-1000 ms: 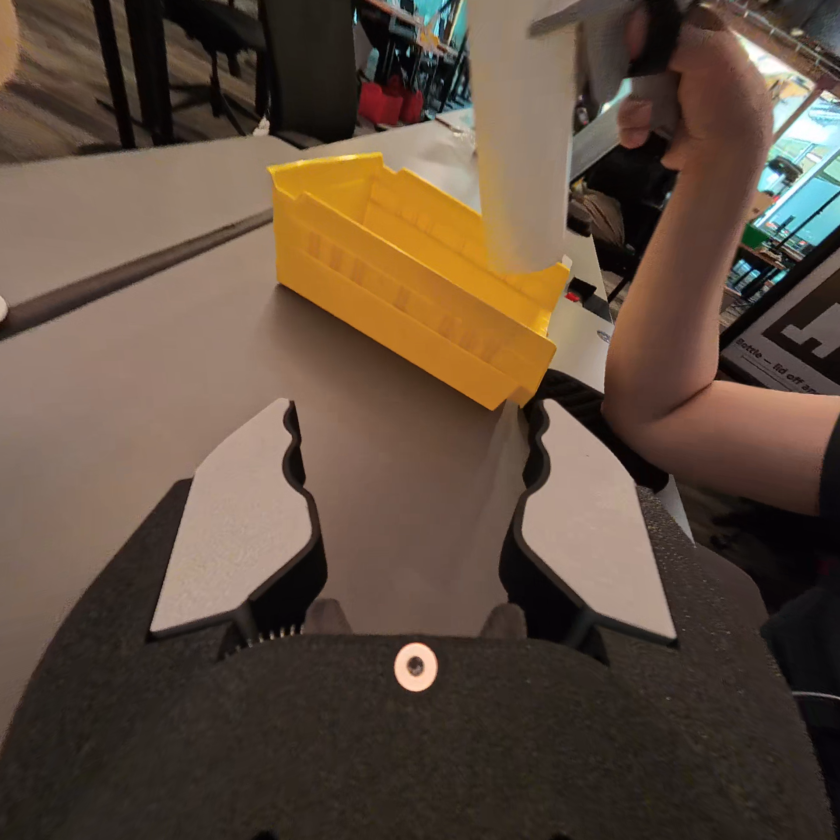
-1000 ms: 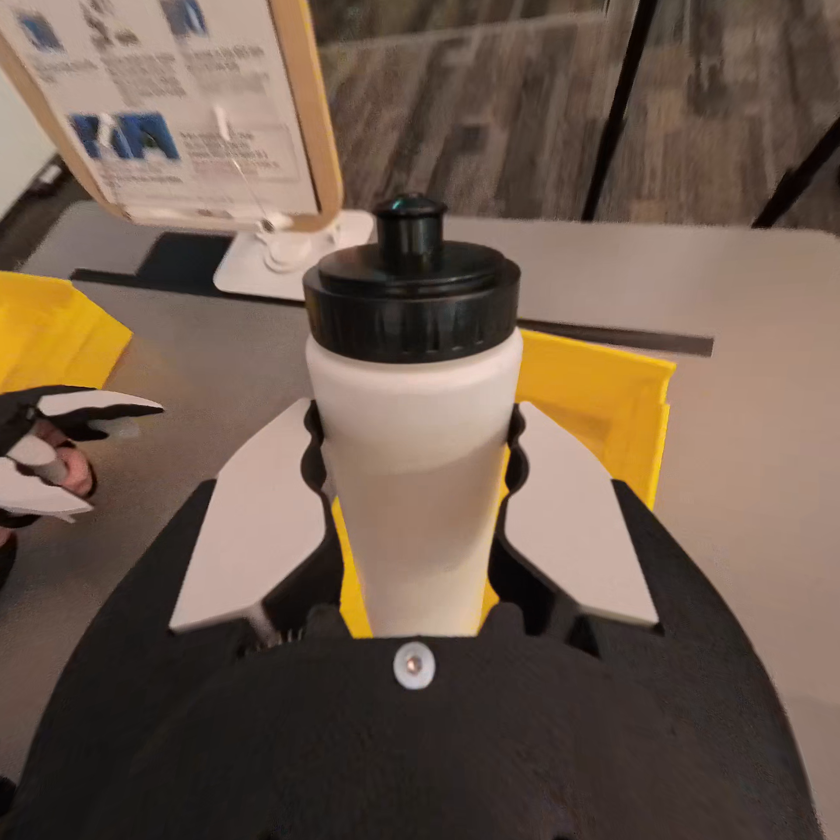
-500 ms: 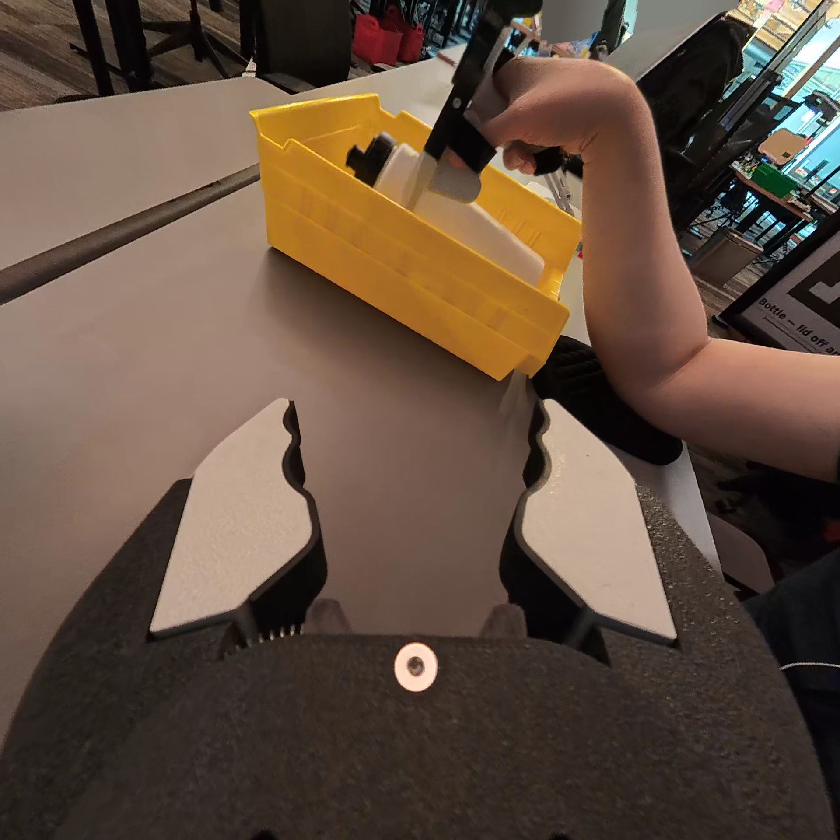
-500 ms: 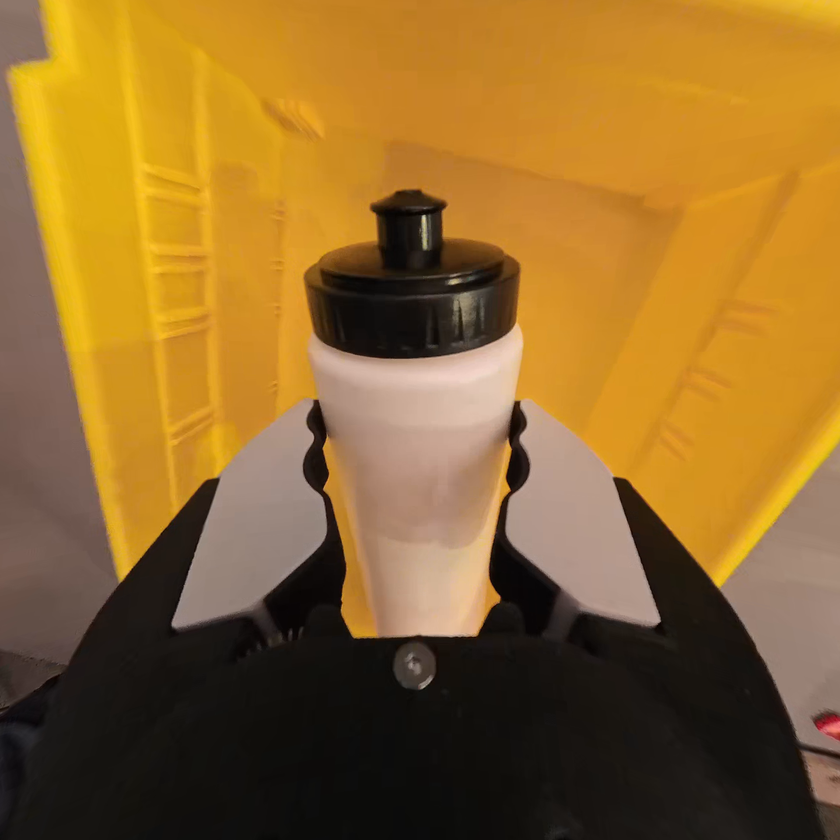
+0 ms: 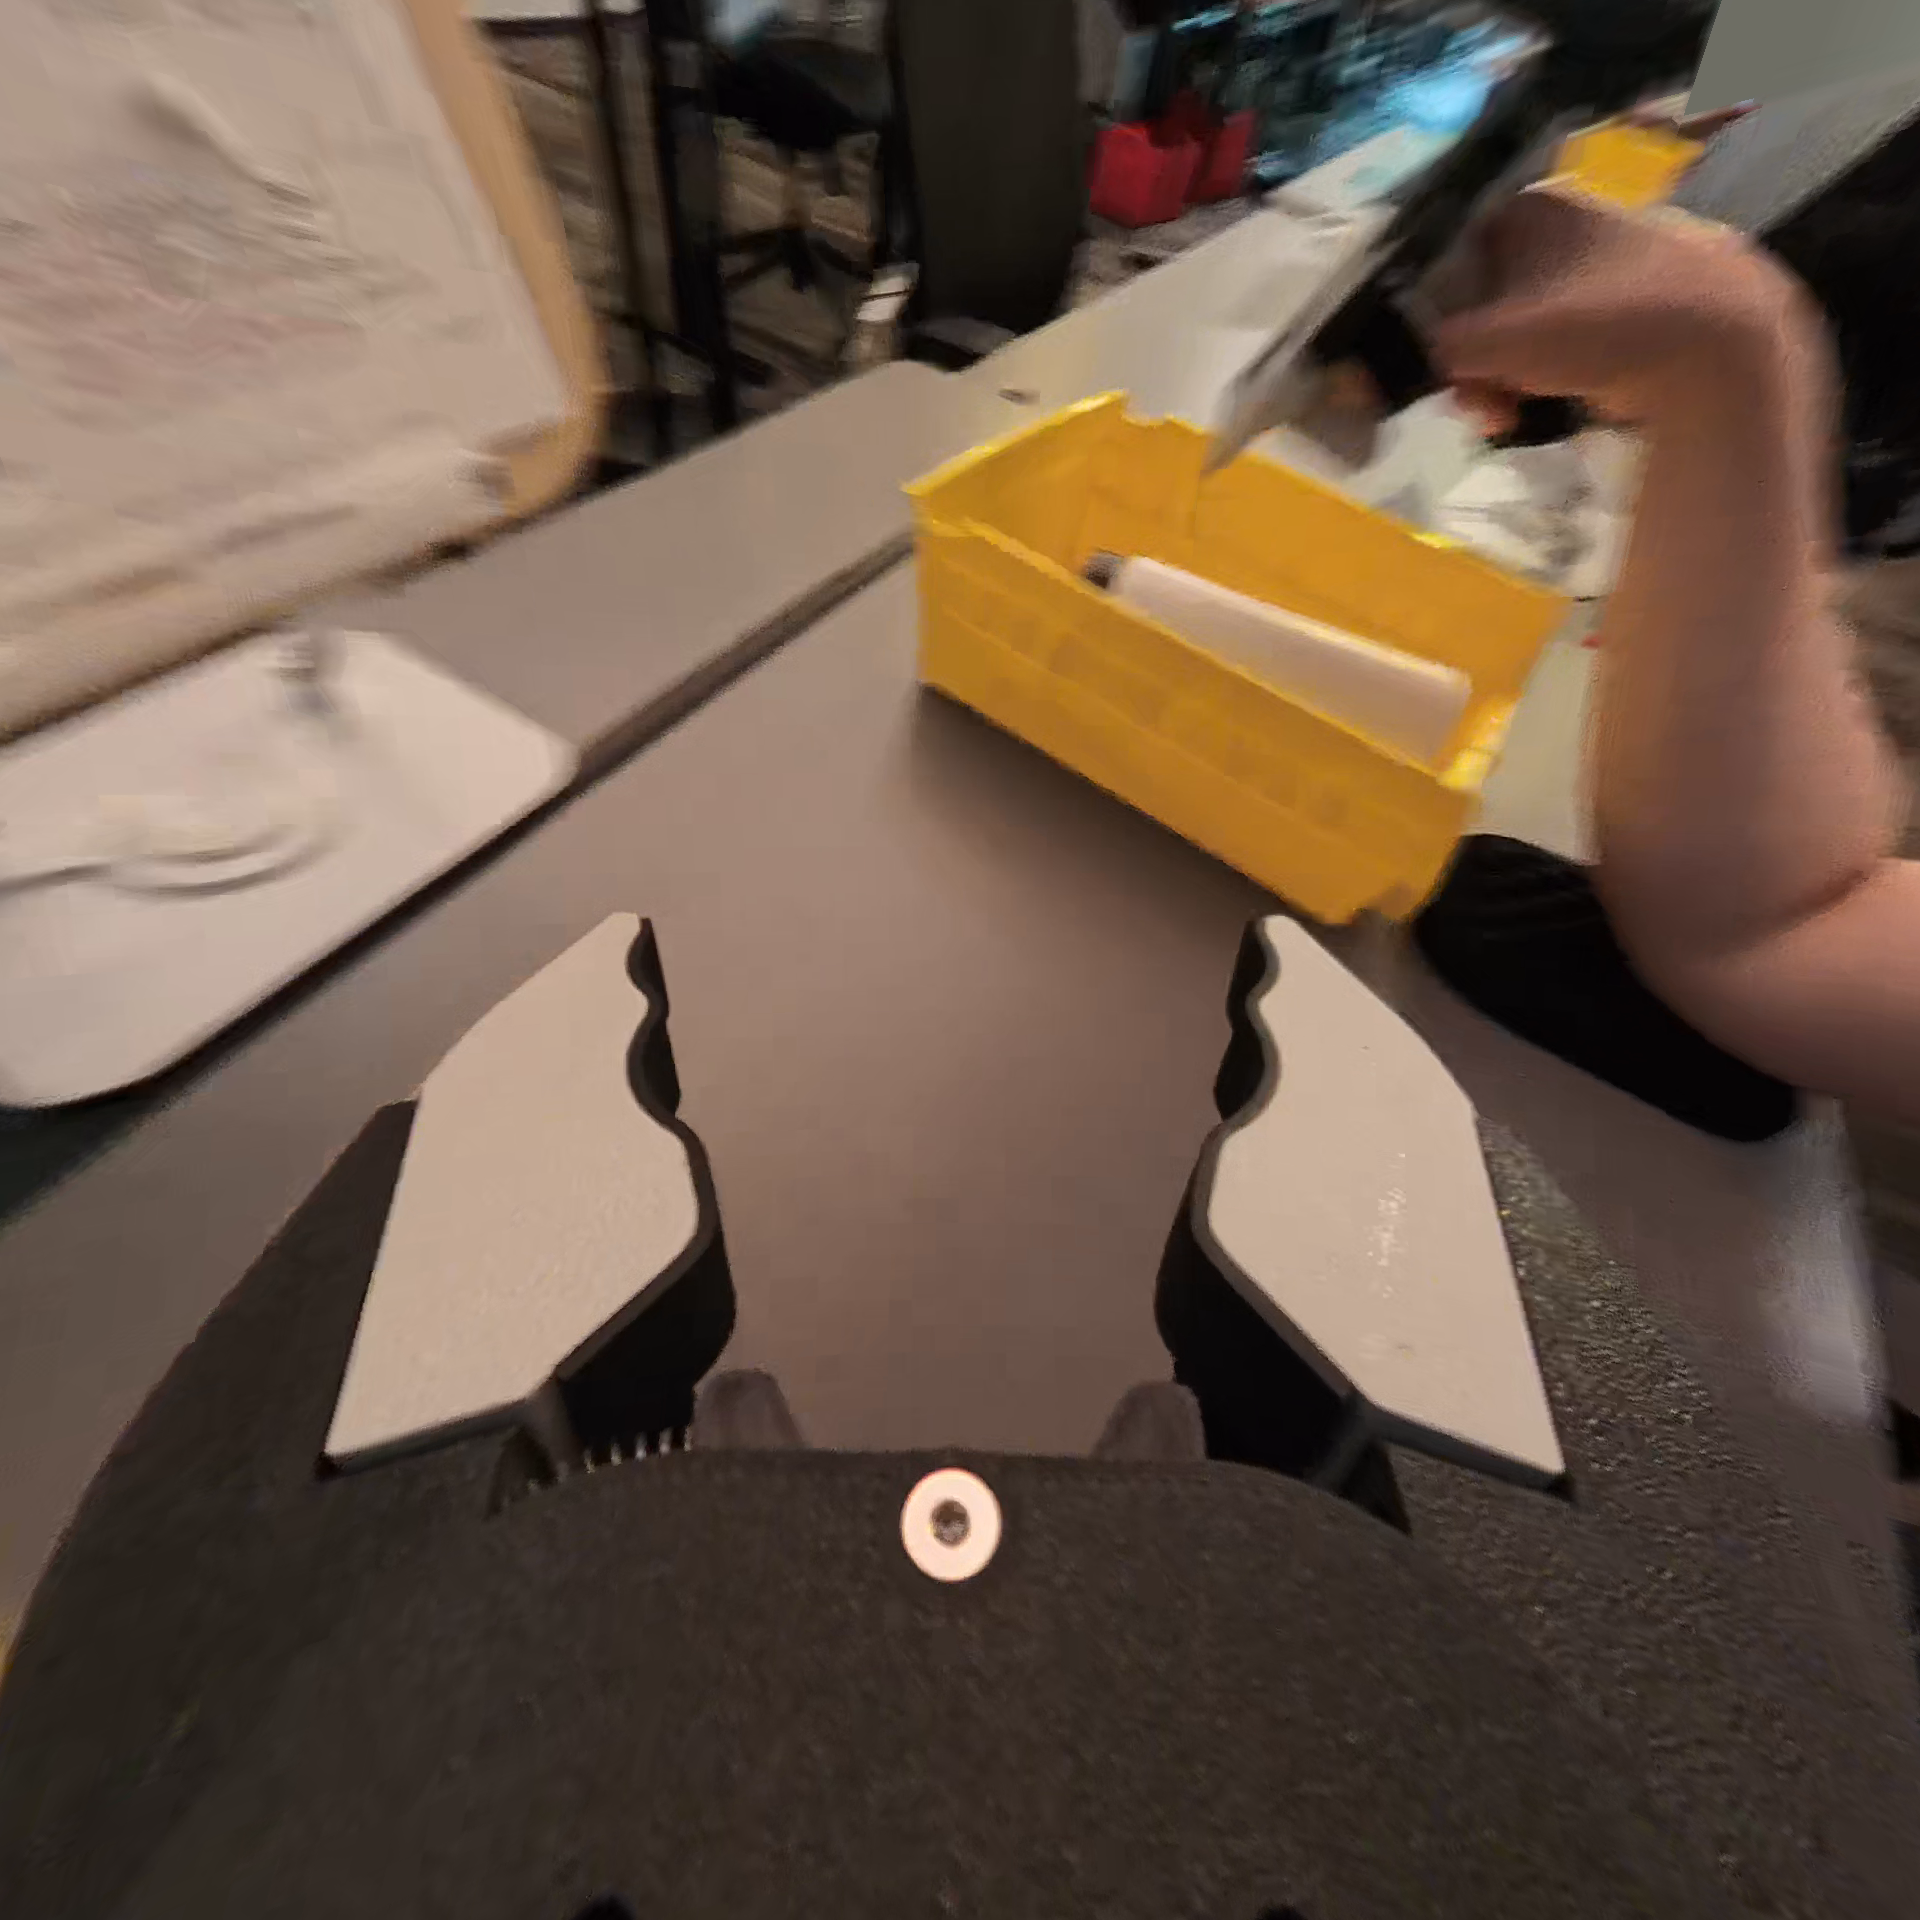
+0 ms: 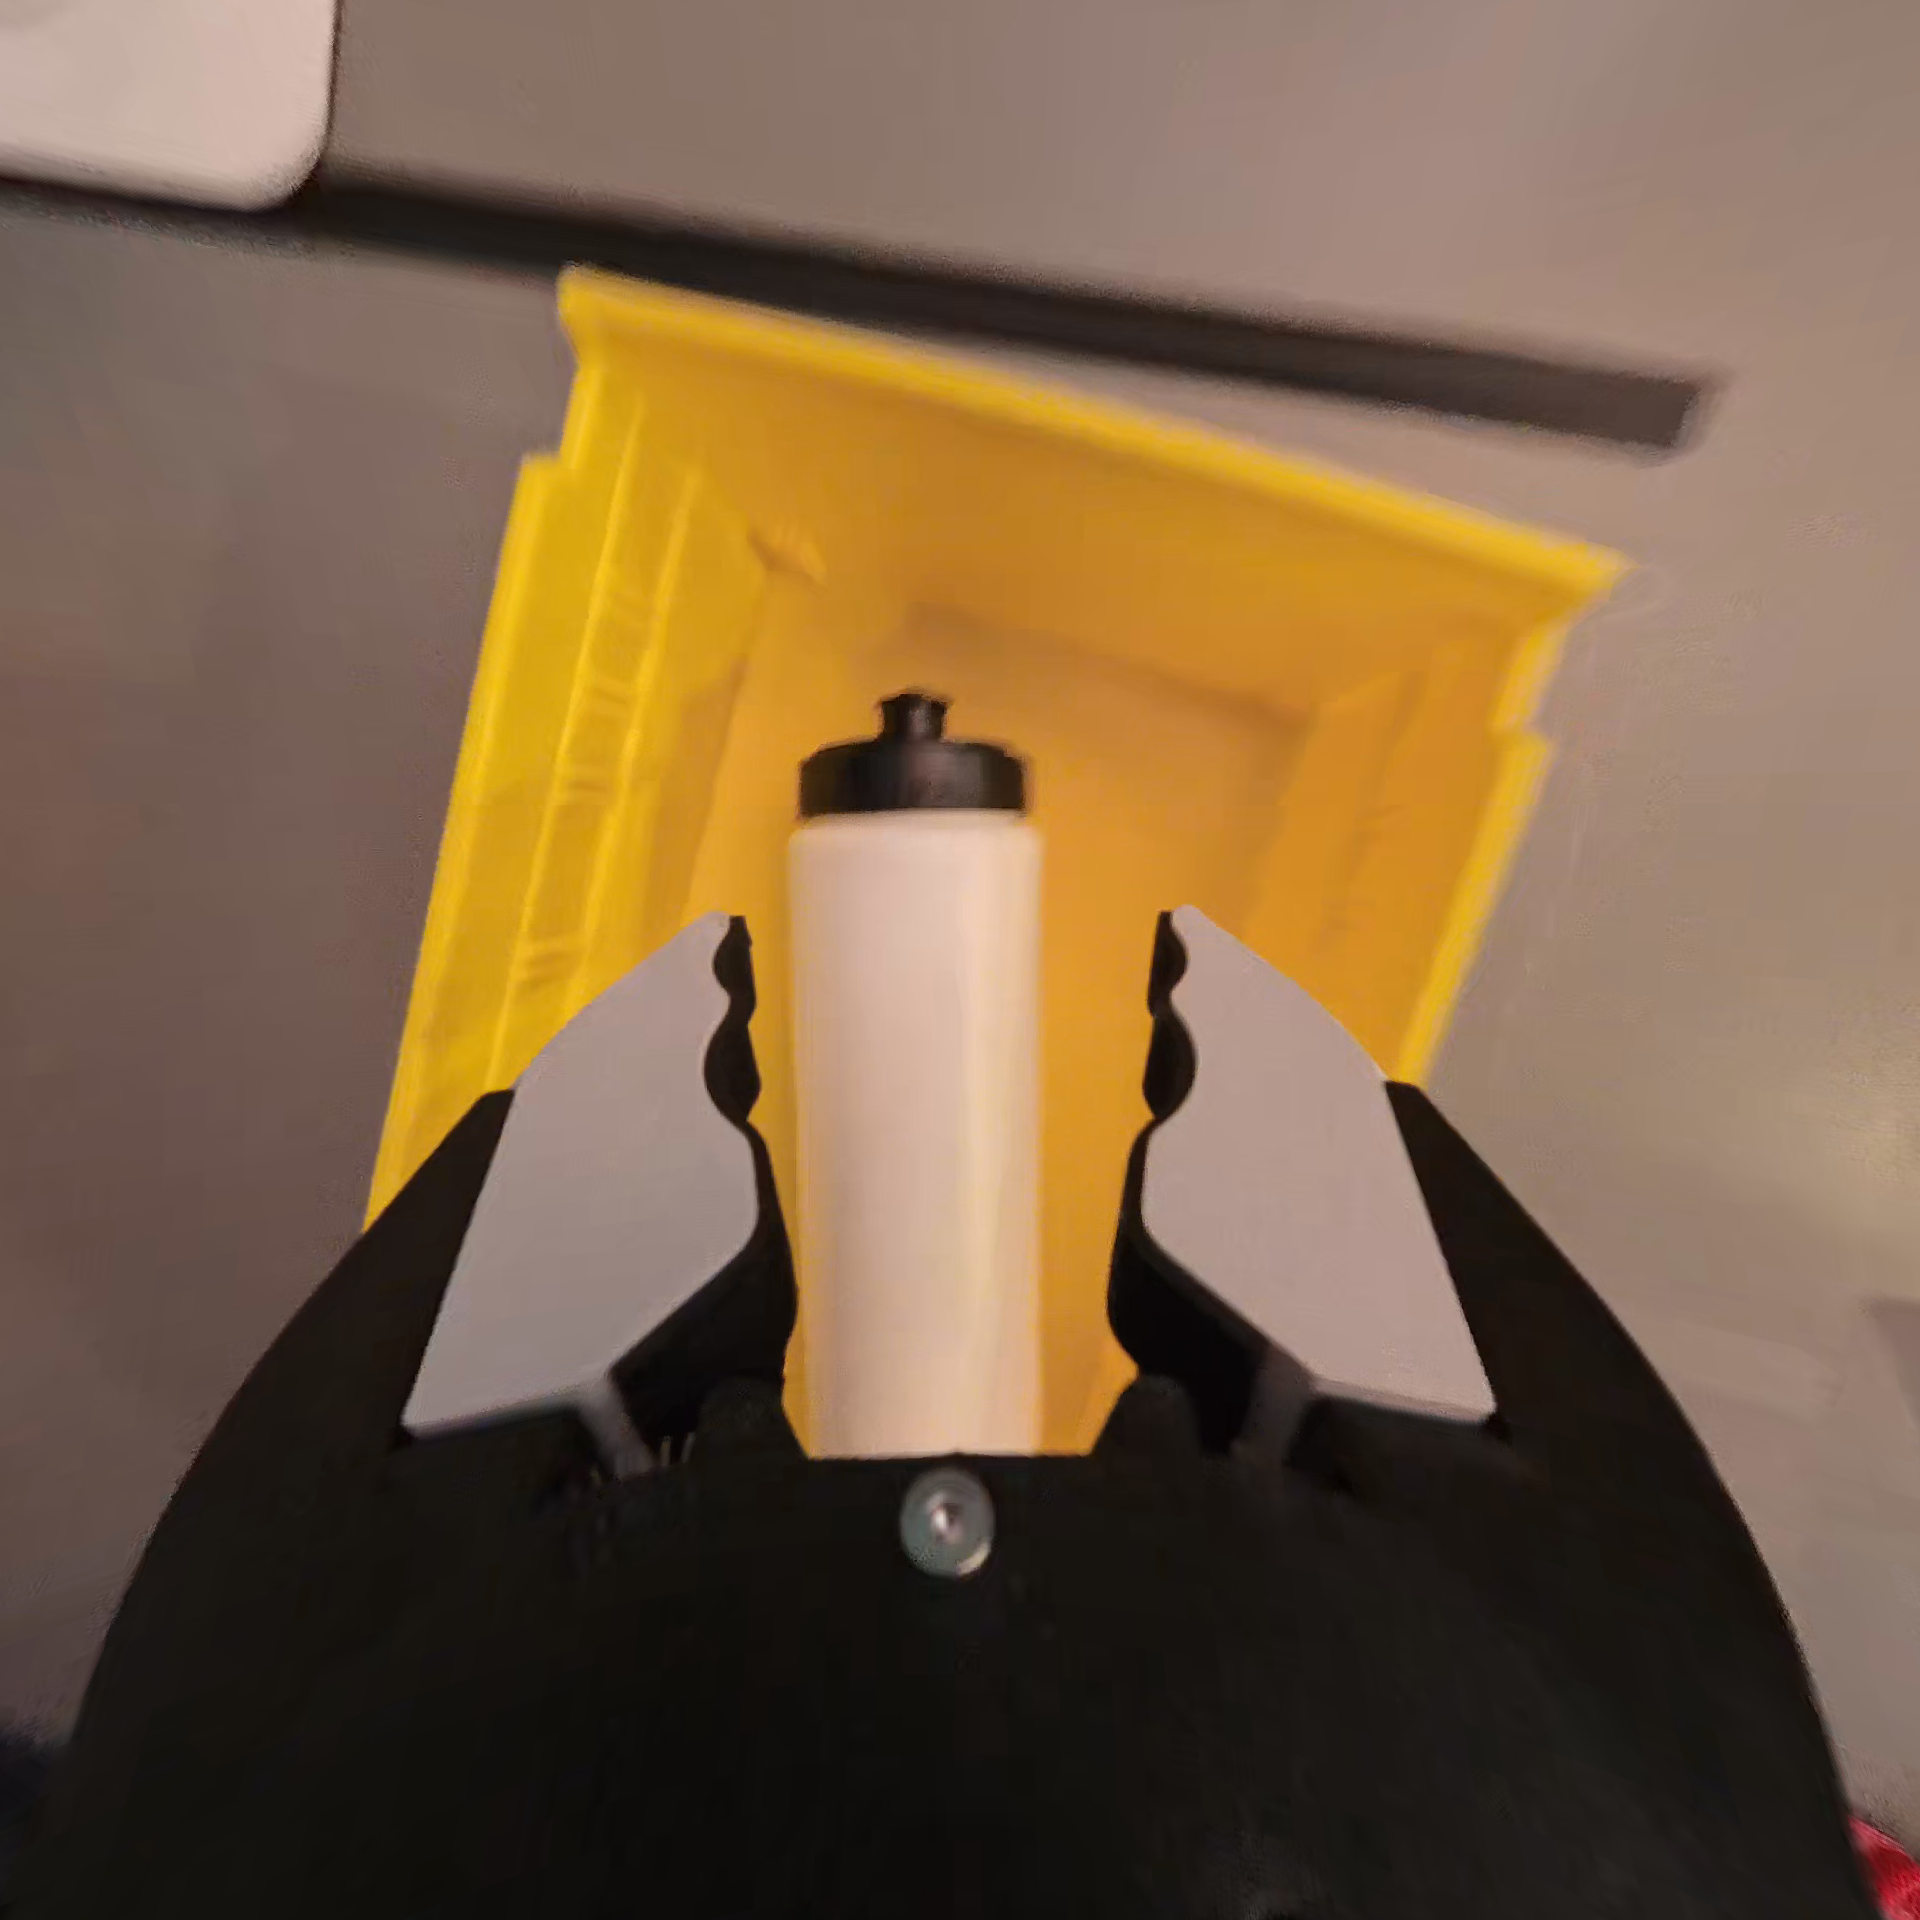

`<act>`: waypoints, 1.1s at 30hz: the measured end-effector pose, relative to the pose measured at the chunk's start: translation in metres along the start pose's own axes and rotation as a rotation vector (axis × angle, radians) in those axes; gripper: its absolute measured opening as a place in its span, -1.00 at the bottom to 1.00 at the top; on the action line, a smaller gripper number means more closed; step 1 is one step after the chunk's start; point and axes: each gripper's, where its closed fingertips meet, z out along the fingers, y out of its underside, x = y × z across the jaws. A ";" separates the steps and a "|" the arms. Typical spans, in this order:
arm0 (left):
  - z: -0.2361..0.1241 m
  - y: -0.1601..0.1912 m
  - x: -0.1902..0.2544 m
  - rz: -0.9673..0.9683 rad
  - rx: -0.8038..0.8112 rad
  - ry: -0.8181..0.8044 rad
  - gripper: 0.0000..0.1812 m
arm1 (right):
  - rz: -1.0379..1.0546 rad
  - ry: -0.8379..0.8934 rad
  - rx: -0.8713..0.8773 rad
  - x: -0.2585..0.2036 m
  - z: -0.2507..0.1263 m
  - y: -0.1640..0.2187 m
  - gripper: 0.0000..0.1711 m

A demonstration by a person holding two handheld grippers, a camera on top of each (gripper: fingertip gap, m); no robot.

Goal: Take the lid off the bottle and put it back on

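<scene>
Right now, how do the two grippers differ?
The right gripper hangs over the yellow bin, with the bottle lying below between its fingers; the left gripper is over bare table, away from the bin. Both are open and hold nothing.

Matt white plastic bottle (image 6: 914, 1122), glossy yellow plastic bin (image 6: 1039, 520).

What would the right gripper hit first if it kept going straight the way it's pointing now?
Most likely the white bottle lying in the yellow bin. The open right gripper points down over it, fingers apart on either side of the body. Depth is unclear, so the bin's walls might meet a finger first.
</scene>
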 end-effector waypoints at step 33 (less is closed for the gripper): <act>-0.297 0.215 -0.230 -0.744 -0.651 -0.956 -0.35 | 0.272 -0.120 -0.437 0.004 0.050 0.066 -0.89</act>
